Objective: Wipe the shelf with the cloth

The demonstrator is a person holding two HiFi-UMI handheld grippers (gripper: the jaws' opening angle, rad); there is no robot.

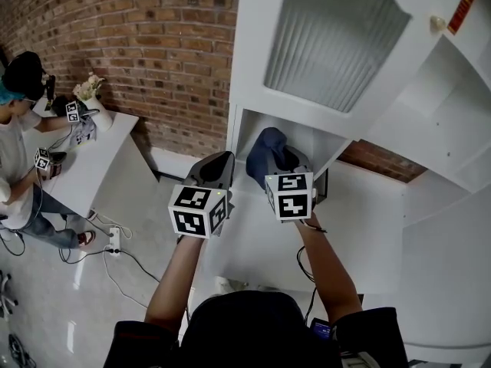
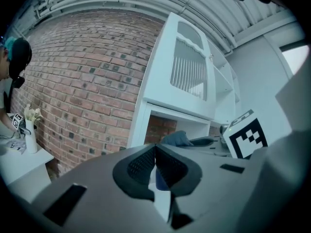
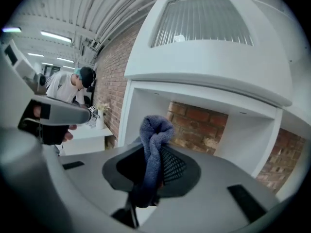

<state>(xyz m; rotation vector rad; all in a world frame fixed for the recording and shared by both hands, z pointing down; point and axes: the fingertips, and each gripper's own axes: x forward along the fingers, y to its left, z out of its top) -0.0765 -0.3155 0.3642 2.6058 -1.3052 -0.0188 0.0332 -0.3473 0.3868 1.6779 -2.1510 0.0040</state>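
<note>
No legible words, brands or numbers. Black-and-white square marker patterns only, on left gripper cube and right gripper cube. Red strip, upper right: print unreadable.

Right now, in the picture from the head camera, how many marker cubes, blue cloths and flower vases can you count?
Marker cubes: 4
Blue cloth: 1
Flower vase: 1
Total: 6
</note>
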